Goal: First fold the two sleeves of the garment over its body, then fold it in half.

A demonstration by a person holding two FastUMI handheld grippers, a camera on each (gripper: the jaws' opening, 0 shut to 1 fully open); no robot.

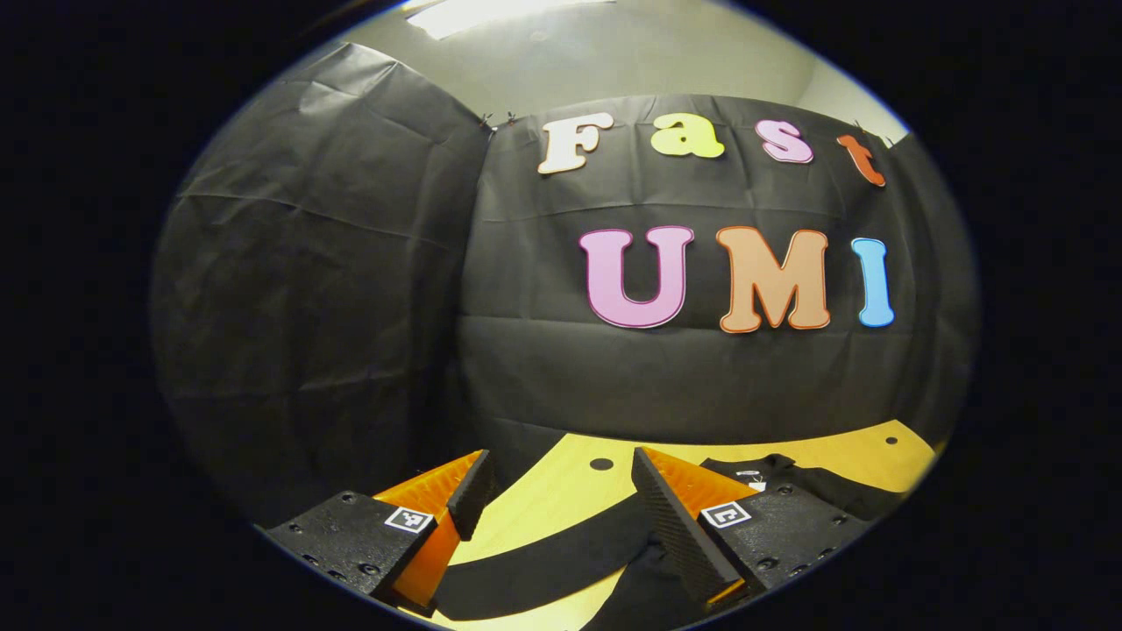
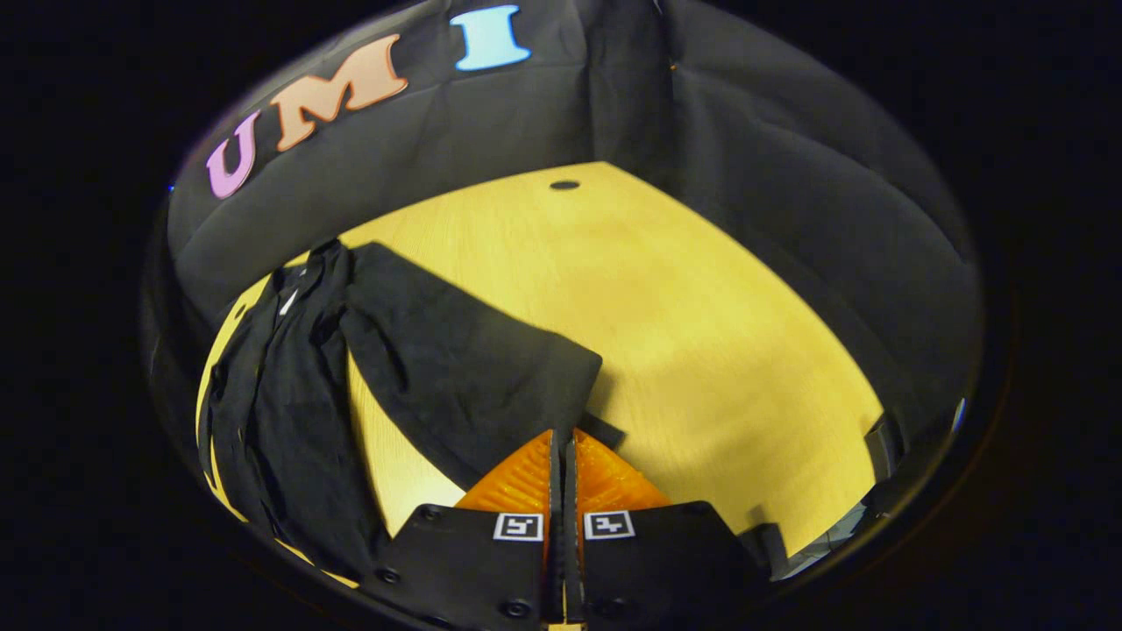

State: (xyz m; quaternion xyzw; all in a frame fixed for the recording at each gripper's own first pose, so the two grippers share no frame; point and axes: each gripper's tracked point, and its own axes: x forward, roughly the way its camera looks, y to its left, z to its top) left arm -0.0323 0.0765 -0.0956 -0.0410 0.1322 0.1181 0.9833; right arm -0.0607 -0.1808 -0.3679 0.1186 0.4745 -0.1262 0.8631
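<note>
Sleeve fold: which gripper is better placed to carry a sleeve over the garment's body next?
Right, probably. The right gripper is shut at the cuff end of the outstretched sleeve, apparently pinching it, with the garment's body beside it. The left gripper is open above the other sleeve, holding nothing.

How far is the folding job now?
Early stage. The right tool is shut at the cuff of one sleeve, which lies spread out on the table. The left tool is open above the other sleeve. Both sleeve folds and the halving remain.
</note>
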